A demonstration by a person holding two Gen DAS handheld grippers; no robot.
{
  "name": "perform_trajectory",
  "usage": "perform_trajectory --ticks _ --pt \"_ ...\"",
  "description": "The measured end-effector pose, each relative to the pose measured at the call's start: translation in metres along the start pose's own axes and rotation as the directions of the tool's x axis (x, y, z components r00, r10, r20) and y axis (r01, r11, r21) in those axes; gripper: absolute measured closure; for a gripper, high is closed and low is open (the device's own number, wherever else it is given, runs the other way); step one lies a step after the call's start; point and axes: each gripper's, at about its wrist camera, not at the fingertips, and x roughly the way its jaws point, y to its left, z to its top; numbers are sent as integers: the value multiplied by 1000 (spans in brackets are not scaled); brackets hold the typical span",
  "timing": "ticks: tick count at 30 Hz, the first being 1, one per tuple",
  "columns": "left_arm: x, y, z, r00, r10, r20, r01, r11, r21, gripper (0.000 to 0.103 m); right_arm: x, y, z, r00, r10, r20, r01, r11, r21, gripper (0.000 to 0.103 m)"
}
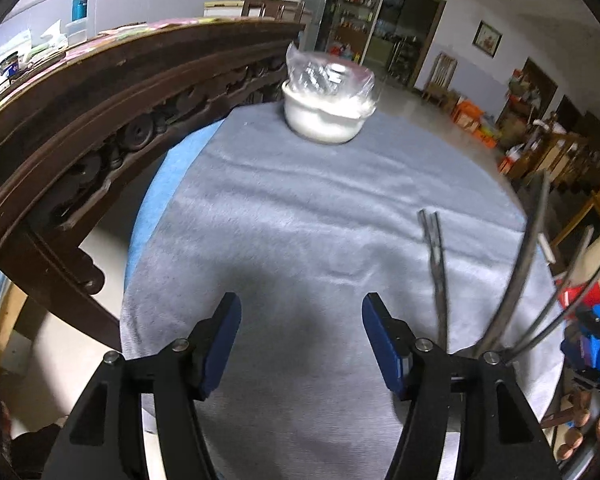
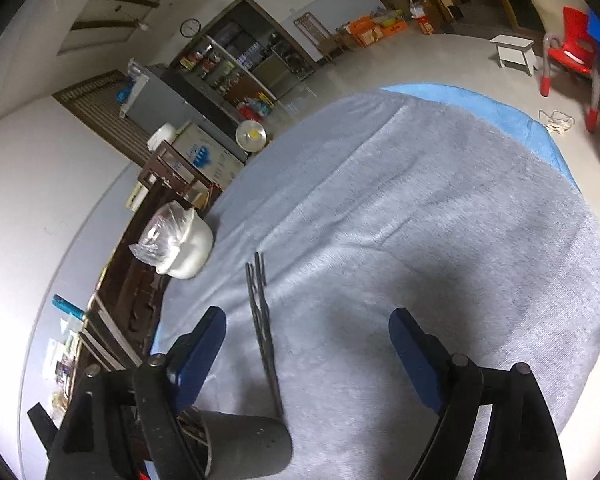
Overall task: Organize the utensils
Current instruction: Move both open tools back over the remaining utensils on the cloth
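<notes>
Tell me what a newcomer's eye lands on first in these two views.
First the white bowl topped with crinkled clear plastic, at the far edge of the grey cloth beside the dark carved wooden furniture. Next the thin metal chopsticks sticking up from a grey holder near the right gripper, whose blue fingers stand open.

My left gripper (image 1: 301, 340) hangs over the worktop covered in soft grey cloth (image 1: 300, 208), its blue-padded jaws standing apart with only bare cloth between them. At twelve o'clock, near the far edge, sits a white ceramic bowl (image 1: 324, 120) with a crinkled clear plastic bag (image 1: 328, 74) bulging from its top. At three o'clock, thin dark metal chopsticks (image 1: 436, 256) rise in a fan from behind my right jaw, blurred. A strip of blue cloth (image 1: 156, 200) shows under the grey one at nine o'clock, and beyond it runs a dark carved wooden sideboard (image 1: 100, 120).
</notes>
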Motion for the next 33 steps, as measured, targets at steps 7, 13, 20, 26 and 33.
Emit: perform_trajectory --ticks 7,13,20,26,33 --pt "15 3 0 999 33 -33 -32 999 27 39 21 -4 -1 996 -50 -70 47 998 -47 16" --pt "28 6 5 997 55 -57 -53 998 33 39 38 0 3 990 -80 -120 66 991 -114 16" --pt "48 8 18 994 64 -83 -61 997 48 39 64 7 12 977 -111 -180 79 981 -176 16" --pt "86 19 61 992 48 -114 -44 998 36 39 91 25 30 962 -114 -248 49 967 -252 16" --pt "134 0 103 973 -15 -229 25 999 42 39 135 55 53 934 -106 -341 -2 953 -302 18"
